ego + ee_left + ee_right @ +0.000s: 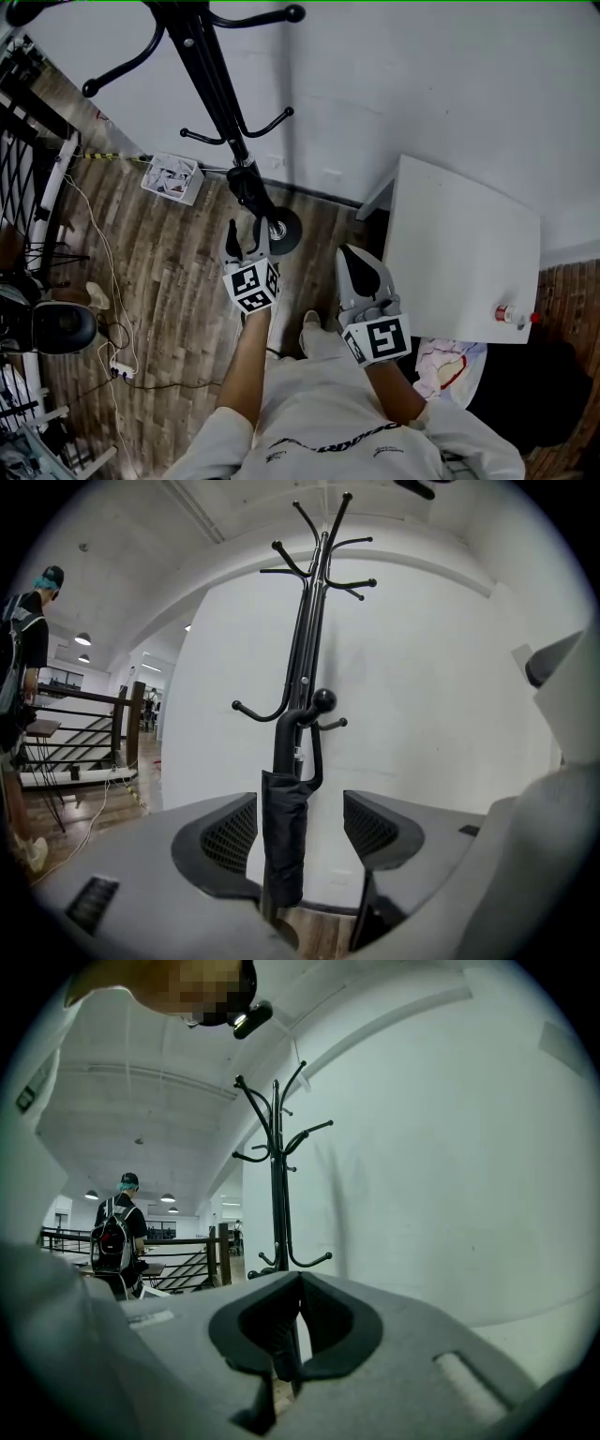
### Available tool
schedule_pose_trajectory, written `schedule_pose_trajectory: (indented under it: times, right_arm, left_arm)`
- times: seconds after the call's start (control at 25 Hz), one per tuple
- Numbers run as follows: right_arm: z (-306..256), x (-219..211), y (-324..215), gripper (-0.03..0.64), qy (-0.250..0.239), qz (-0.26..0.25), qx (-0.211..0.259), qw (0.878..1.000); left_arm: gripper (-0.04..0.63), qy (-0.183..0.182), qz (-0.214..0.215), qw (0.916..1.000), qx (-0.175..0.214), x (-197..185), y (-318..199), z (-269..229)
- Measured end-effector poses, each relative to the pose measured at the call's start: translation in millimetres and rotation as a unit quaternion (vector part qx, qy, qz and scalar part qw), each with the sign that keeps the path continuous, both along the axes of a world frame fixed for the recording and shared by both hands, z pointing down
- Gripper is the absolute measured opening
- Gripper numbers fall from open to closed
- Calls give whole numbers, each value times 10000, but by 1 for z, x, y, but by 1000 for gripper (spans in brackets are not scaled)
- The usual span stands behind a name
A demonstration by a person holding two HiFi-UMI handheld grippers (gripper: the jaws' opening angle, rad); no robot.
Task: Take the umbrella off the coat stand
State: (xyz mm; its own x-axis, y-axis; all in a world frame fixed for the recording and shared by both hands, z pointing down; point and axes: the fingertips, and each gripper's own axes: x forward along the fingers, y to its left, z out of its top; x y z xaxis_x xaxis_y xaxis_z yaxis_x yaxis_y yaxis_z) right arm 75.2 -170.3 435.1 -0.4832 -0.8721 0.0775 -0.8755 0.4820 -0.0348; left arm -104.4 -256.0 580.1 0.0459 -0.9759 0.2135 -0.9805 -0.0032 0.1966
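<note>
The black coat stand (211,75) rises by the white wall, its round base (284,232) on the wood floor. A folded black umbrella (284,836) hangs by its curved handle from a low hook (322,702), close against the pole; in the head view the umbrella (249,190) shows just above the base. My left gripper (300,803) is open, its jaws either side of the umbrella without touching it; in the head view the left gripper (246,246) sits just before the stand. My right gripper (354,258) is shut and empty, off to the right; its own view shows the right gripper (298,1283) facing the stand (277,1194).
A white table (459,253) stands to the right with a small red-capped bottle (516,316) at its edge. A white basket (172,178) sits by the wall, cables and a power strip (120,368) lie on the floor, and a person with a backpack (117,1237) stands by a railing.
</note>
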Motion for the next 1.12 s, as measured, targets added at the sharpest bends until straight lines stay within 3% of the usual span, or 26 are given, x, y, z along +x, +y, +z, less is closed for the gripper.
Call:
schedule_pose_trajectory:
  times: [0.36, 0.56, 1.12]
  right_arm:
    - [13, 5, -13, -2, 105, -11, -38, 9999]
    - [17, 10, -13, -2, 152, -8, -65, 9999]
    - [23, 18, -10, -2, 477, -10, -80, 9988]
  left_arm:
    - [284, -143, 36, 9998, -94, -5, -36, 46]
    - [334, -59, 107, 9998, -171, -7, -54, 67]
    - [334, -47, 163, 9990, -411, -1, -93, 111]
